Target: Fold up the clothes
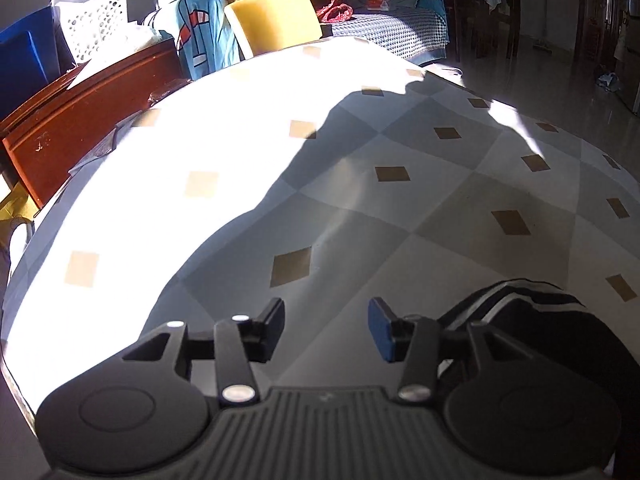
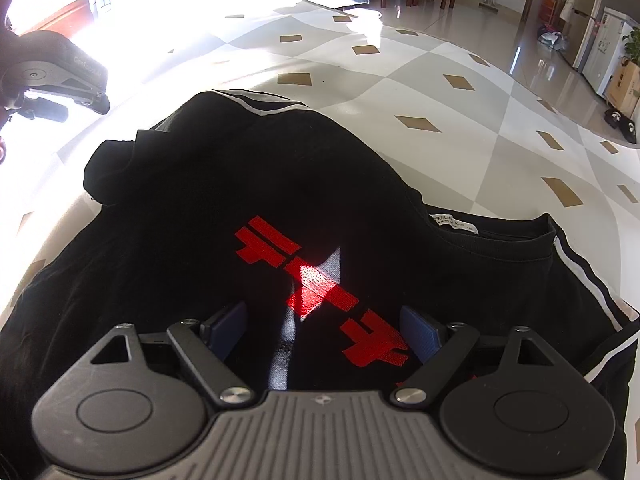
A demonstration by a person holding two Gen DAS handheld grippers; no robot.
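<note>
Right gripper open above black t-shirt with red print, left gripper open over diamond-patterned tablecloth, yellow chair back at twelve o'clock, reddish wooden board at ten.

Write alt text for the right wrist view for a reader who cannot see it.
A black T-shirt with a red graphic and white-striped sleeves lies partly folded on a diamond-patterned tablecloth, filling most of the view. The right tool hovers open just above the print, gripping nothing. The left tool shows at the far left edge in bright sun.
</note>
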